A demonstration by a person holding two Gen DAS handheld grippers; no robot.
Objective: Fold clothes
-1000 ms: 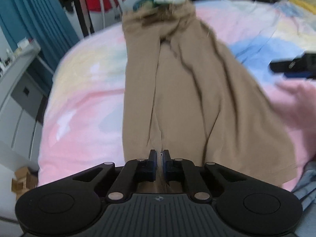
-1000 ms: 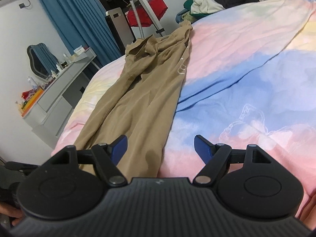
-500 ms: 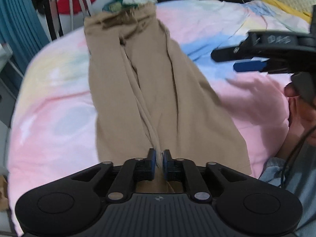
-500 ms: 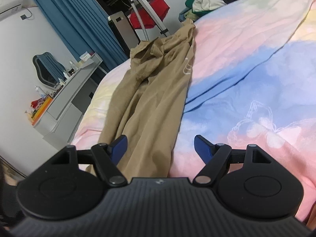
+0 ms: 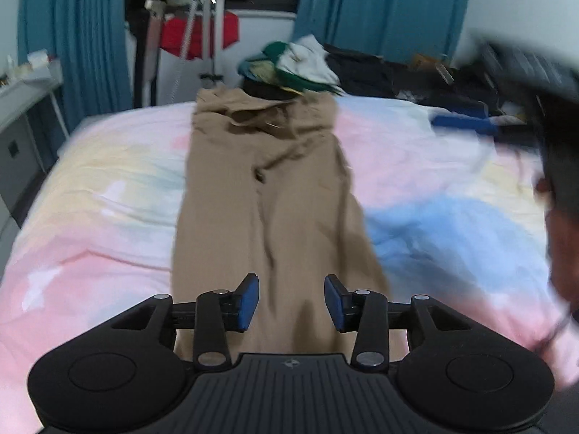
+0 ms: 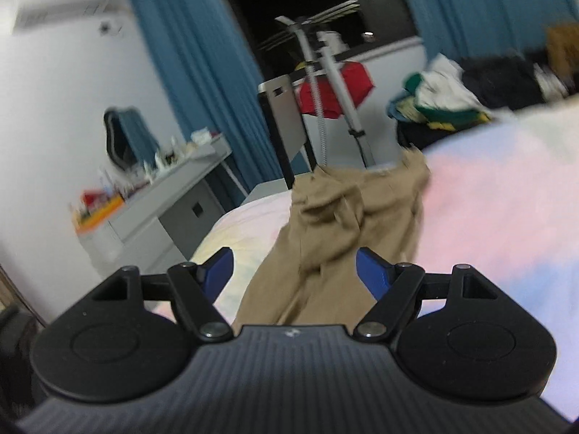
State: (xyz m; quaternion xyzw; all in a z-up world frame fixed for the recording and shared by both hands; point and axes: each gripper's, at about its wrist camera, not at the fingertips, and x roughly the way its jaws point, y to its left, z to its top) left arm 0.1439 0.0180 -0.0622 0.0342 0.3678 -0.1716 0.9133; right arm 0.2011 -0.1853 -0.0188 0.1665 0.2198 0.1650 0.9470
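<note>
Tan trousers lie lengthwise on the pastel bedspread, waistband at the far end, leg hems near me. My left gripper is open and empty just above the leg hems. The right gripper shows blurred at the right of the left wrist view. In the right wrist view the trousers run away from the open, empty right gripper, which hovers over the legs.
A pile of clothes sits at the bed's far end. A clothes rack with a red garment stands behind. A grey dresser with small items is left of the bed. Blue curtains hang behind.
My left gripper has opened and let go of the trouser legs, which now lie flat. The right gripper has swung up and forward over the trousers; both views are motion-blurred.
</note>
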